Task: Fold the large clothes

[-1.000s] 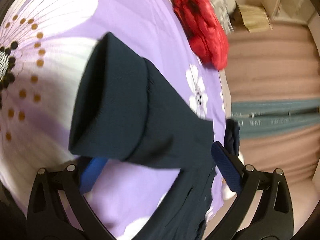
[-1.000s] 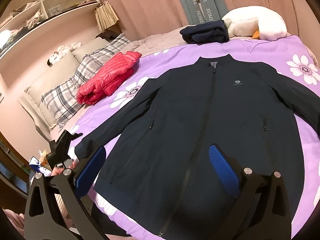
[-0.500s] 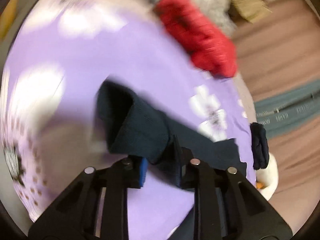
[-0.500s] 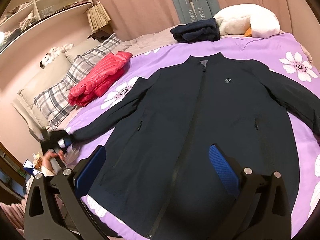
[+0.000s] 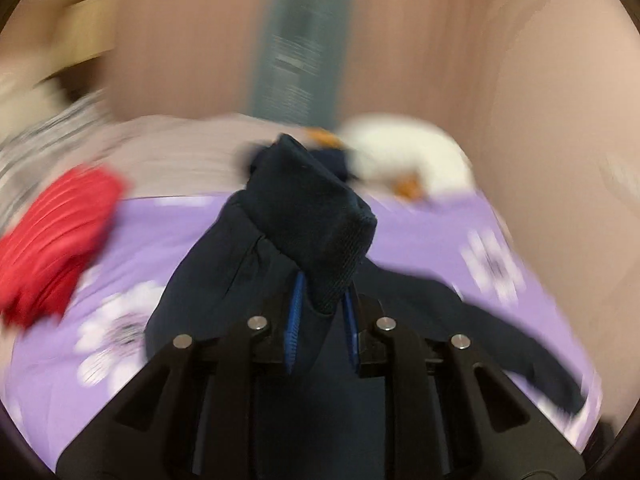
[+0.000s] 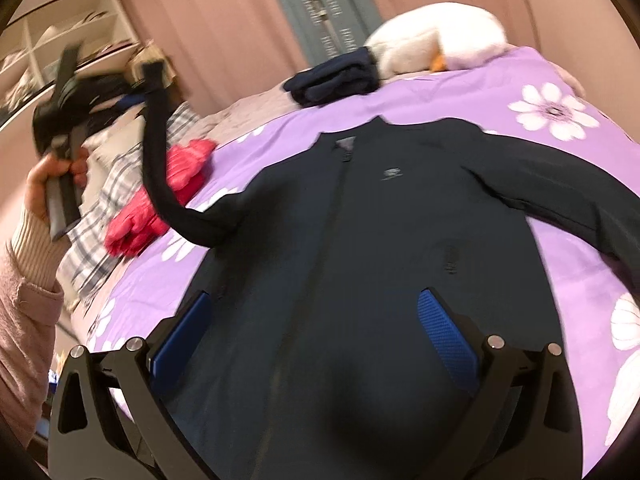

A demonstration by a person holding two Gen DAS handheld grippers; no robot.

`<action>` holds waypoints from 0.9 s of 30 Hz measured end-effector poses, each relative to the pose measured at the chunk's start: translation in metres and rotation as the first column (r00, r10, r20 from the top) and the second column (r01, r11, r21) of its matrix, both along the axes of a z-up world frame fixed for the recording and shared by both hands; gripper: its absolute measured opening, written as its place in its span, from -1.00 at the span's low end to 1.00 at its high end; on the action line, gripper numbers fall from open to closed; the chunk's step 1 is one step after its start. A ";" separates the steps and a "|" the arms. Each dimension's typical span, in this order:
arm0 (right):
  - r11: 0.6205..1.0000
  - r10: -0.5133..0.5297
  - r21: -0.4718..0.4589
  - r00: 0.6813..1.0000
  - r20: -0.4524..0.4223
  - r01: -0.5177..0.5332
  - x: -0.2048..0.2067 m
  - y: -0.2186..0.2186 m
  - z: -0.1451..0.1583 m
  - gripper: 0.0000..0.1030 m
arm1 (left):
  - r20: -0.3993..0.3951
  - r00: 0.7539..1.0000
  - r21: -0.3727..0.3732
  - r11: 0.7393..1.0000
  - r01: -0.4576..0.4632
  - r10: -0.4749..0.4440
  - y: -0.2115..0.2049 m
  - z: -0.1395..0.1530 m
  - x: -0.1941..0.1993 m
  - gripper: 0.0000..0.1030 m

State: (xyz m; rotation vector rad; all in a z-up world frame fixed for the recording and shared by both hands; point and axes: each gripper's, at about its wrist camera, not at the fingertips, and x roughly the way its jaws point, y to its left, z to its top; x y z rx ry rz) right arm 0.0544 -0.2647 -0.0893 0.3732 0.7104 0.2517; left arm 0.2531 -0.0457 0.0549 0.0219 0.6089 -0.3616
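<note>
one dark navy zip-front jacket (image 6: 360,240) lies face up and spread on a purple bedspread printed with white flowers (image 6: 532,80), a small pale logo on its chest too blurred to read. the left gripper (image 5: 320,320), its blue-padded fingers (image 5: 293,320) pressed together, pinches the jacket's ribbed knit cuff (image 5: 320,224); in the right wrist view the person's left hand (image 6: 52,176) holds that tool raised high, the sleeve (image 6: 160,160) hanging from it in a curve down to the shoulder. the right gripper (image 6: 320,340) hovers over the jacket's lower front, its two blue pads (image 6: 448,340) spread wide and holding nothing. also on the bed: one red quilted puffer jacket (image 6: 160,200), one folded dark navy garment (image 6: 336,80), one white plush toy with an orange beak (image 6: 436,40) and one grey plaid pillow (image 6: 104,200). a grey-green strip of fabric (image 6: 320,12) on the pink curtain carries pale lettering, not legible here.
</note>
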 end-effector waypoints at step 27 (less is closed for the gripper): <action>0.994 -0.068 -0.100 0.983 -0.170 0.052 0.222 -0.043 -0.059 0.90 | -0.523 0.821 -0.426 0.764 -0.485 0.230 0.195 -0.229 0.032 0.76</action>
